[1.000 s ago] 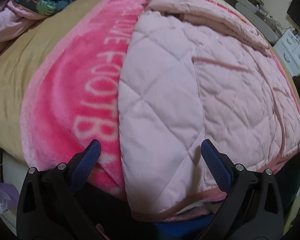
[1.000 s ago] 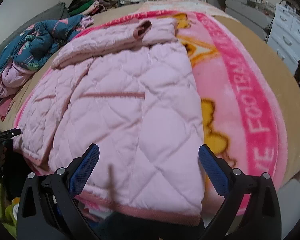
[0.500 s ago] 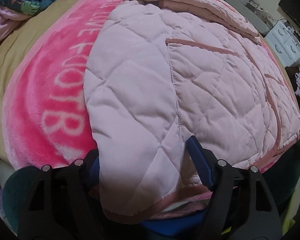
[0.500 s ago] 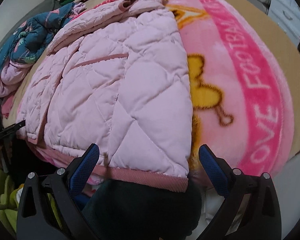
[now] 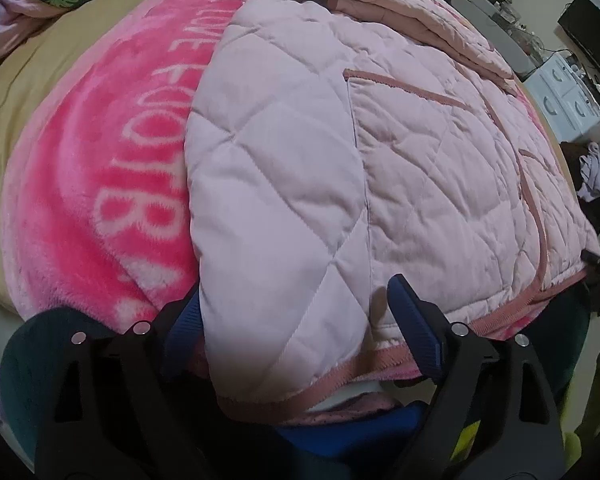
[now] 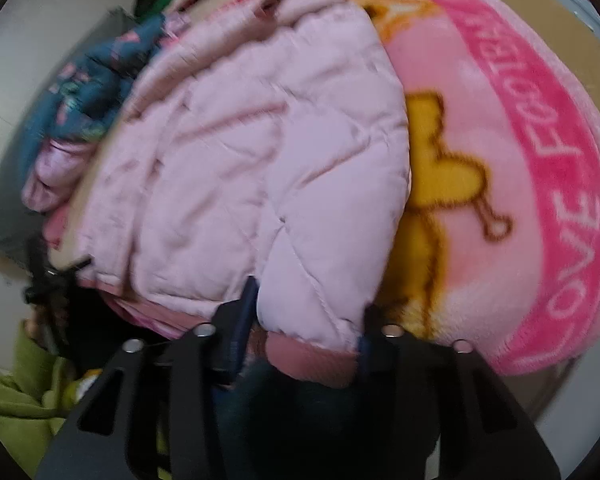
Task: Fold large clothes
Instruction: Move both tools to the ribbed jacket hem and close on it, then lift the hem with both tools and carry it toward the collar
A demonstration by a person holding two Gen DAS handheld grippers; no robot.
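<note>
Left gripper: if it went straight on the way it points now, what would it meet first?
The pink jacket. Its hem corner already lies between the wide jaws of the left gripper, so the quilted fabric comes first, with the blanket beneath it.

Soft indoor light, fisheye-bent edges, right wrist view motion-blurred

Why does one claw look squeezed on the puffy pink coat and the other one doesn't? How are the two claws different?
The right gripper has just been closing and pinches the pink coat's hem corner; the left gripper stands wide, its jaws just opening, the coat's other corner between them but not squeezed. The right view is blurred, the left sharp. Both have black arms with blue pads and sit at the coat's near hem.
</note>
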